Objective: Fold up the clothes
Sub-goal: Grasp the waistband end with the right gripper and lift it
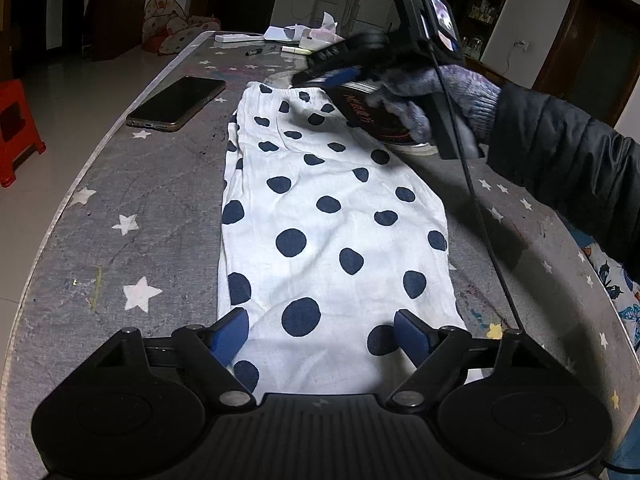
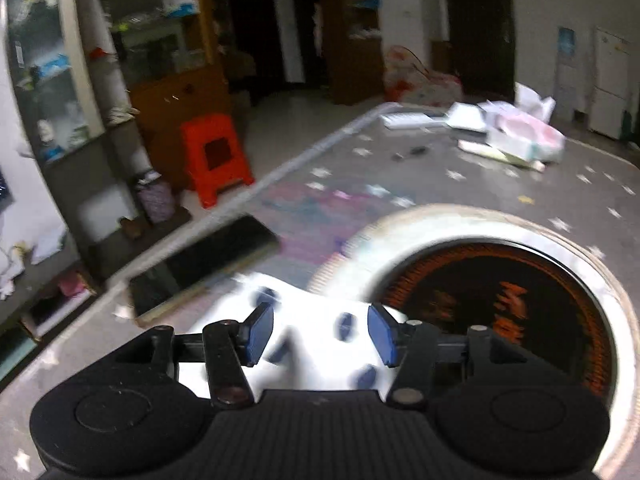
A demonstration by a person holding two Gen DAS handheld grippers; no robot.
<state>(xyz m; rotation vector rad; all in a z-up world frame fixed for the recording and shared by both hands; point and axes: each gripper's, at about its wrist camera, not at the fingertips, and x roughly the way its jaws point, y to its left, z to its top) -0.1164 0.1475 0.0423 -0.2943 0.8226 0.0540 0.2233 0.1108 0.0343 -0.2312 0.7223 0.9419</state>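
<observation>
Left gripper (image 1: pixel 320 334): hovering wide open over the near end of the cloth, gripping nothing.
Cloth (image 1: pixel 328 216): white with dark dots, lying flat along the grey starred table (image 1: pixel 132 184).
Right gripper (image 2: pixel 320 332): standing partly open over the cloth's far end, holding nothing.
Phone (image 1: pixel 176 103): lying left of the cloth.

White garment (image 1: pixel 320 216) with navy polka dots, folded into a long narrow strip, lying flat on the grey star-patterned tabletop (image 1: pixel 132 184), far end crumpled.
</observation>
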